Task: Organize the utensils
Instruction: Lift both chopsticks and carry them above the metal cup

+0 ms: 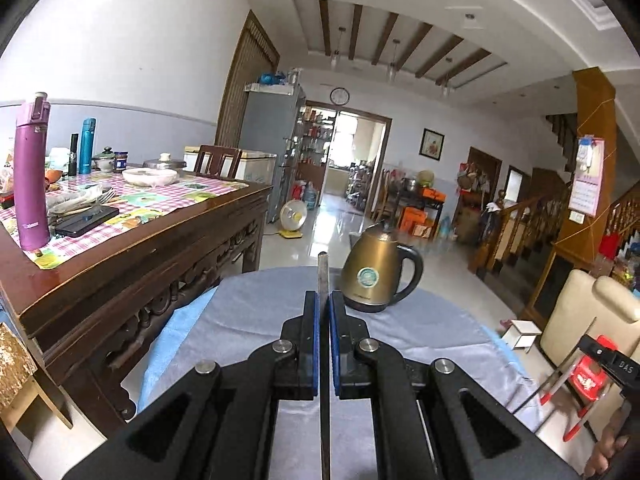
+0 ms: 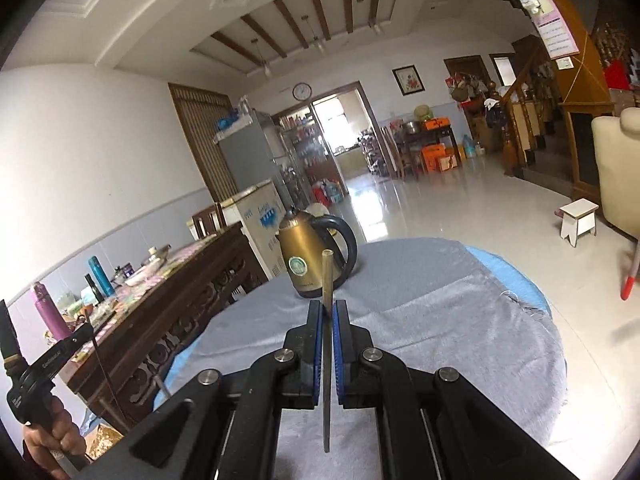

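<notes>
Now, operator, your scene reads like this:

Left gripper (image 1: 324, 300): your blue pads are clamped on a thin dark utensil (image 1: 323, 276), seen edge-on. It runs back between the fingers and pokes out past the tips, which are raised above the table.

Right gripper (image 2: 330, 308): your pads are closed on a slim, pale stick-like utensil (image 2: 327, 276) with a squared tip. Whether it is a chopstick or a handle cannot be told.

Round table (image 1: 248, 312): it lies below both grippers, covered in grey cloth over a blue layer.

Kettle (image 1: 374, 276): gold with a black handle, it stands upright on the far part of the cloth, just beyond both utensil tips.

Wooden table (image 1: 132, 256): to your left, it carries a purple bottle (image 1: 31, 176), a teal bottle (image 1: 87, 146), bowls and a phone on a checked cloth.
</notes>
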